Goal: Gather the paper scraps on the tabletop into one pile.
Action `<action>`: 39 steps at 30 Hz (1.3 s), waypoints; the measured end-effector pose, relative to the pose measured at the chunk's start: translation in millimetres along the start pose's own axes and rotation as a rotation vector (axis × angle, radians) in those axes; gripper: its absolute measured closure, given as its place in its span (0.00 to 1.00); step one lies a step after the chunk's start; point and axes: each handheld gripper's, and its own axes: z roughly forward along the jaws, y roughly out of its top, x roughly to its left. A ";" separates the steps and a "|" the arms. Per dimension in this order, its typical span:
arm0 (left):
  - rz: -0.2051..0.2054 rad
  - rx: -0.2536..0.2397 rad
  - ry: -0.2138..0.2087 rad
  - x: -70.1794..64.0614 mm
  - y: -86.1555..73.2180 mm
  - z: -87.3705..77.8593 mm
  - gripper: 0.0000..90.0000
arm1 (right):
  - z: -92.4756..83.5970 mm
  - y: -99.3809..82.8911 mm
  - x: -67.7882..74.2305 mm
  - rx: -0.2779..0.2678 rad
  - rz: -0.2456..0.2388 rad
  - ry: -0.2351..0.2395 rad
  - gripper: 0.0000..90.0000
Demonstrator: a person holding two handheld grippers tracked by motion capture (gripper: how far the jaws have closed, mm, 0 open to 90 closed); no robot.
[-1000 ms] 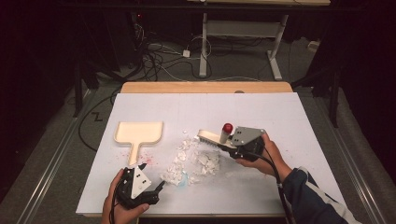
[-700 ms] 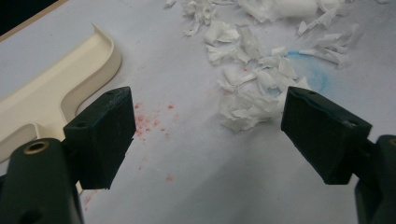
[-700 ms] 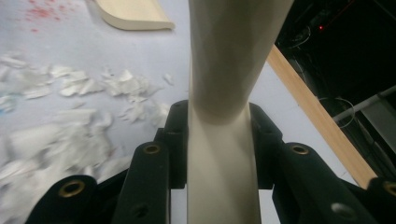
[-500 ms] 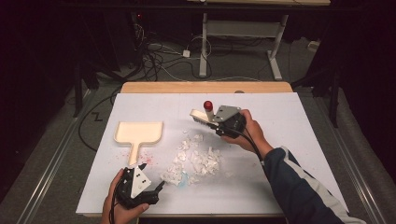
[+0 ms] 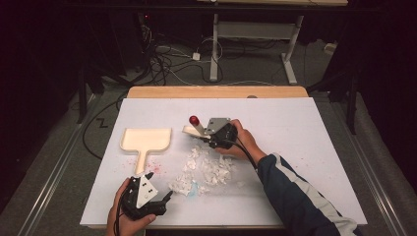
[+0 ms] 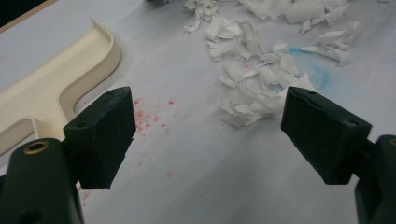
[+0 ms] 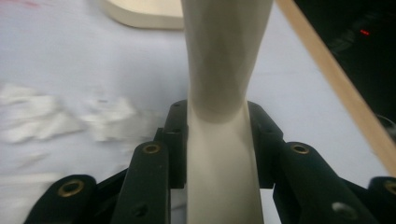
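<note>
So the dustpan (image 5: 146, 139) is laid flat on the white table (image 5: 314, 147), cream coloured, with its handle pointed back toward the left gripper (image 5: 160, 201), which is held low at the near edge with its jaws spread wide and nothing pinched between them. In the left gripper view the dustpan's handle (image 6: 44, 100) is seen just past the left jaw, some red specks (image 6: 152, 116) are scattered straight ahead of the gap, and the pile of torn paper scraps (image 6: 261, 84) is spread ahead and toward the right jaw, with a faint blue smudge (image 6: 313, 70) on the table among them. Further right, the right gripper (image 5: 200, 135) is held just beyond the scraps (image 5: 206, 169), and its jaws are pressed onto the pale handle of a small brush (image 7: 224, 93), whose red tip (image 5: 193, 119) is seen sticking out past the jaws.
</note>
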 end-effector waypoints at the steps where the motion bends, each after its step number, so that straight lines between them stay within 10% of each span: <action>1: -0.001 -0.001 0.000 0.2 -0.1 -0.2 0.19 | -5.9 -0.8 7.0 -0.016 -0.046 0.050 0.75; 10: 0.028 0.001 -0.001 -1.9 1.9 0.0 0.19 | -43.1 -9.4 27.8 -0.080 -0.132 0.267 0.75; 16: 0.034 0.006 -0.002 -2.8 2.9 0.8 0.19 | -62.7 -15.3 34.5 -0.107 -0.167 0.293 0.76; 30: 0.035 -0.001 0.000 -3.2 3.6 0.8 0.19 | -116.9 -17.9 16.4 -0.176 -0.007 0.050 0.75; 34: 0.037 0.000 0.004 -3.0 3.5 0.2 0.19 | -133.5 -27.5 18.6 -0.052 0.092 -0.116 0.75; 39: 0.040 0.002 0.001 -3.3 3.5 0.1 0.19 | -139.8 -46.3 25.2 0.027 0.155 -0.208 0.76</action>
